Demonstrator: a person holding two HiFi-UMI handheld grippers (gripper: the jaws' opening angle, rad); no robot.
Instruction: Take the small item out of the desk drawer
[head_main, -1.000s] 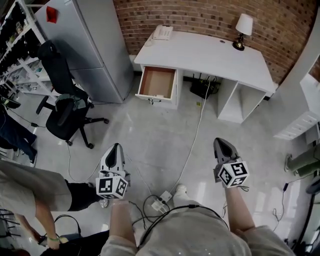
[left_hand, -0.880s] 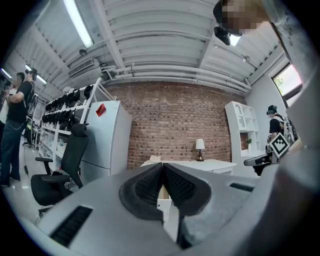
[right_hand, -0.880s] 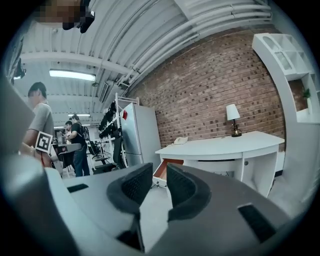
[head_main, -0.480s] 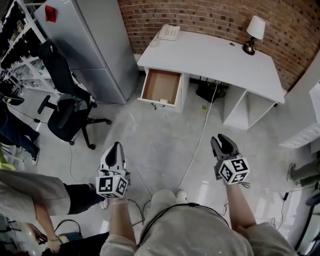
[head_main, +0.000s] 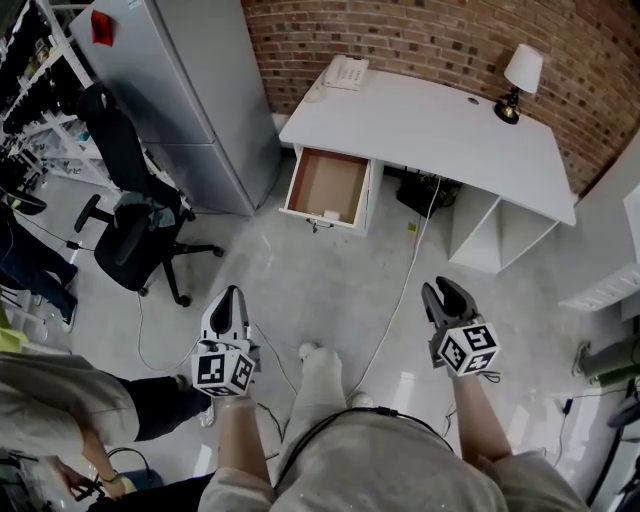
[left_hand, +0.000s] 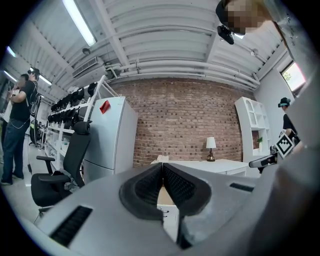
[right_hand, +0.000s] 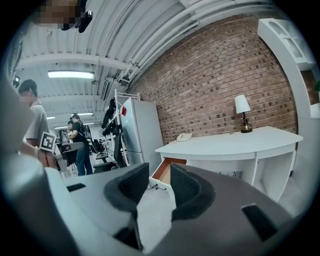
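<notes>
Left gripper (head_main: 232, 294) closed tight and empty, right gripper (head_main: 443, 290) empty, jaws just parting midway: the floor cable (head_main: 403, 280) might snag a foot before the far open drawer (head_main: 327, 187).

At the front of the open drawer (head_main: 327, 187) a small pale item (head_main: 330, 214) is seen in the head view, but it is too small for its kind to be told. In the left gripper view the drawer is almost wholly covered by the left gripper (left_hand: 162, 169). Only a tan sliver is left in sight below its closed jaws, and the lower part of the desk (left_hand: 220, 164) is hidden as well. The refrigerator (head_main: 170, 80) is cut off by the head view's top edge, the shelving (head_main: 25, 95) by its left edge and a white unit (head_main: 605, 290) by its right edge. A bystander (head_main: 60, 395) at lower left is shown only in part.
</notes>
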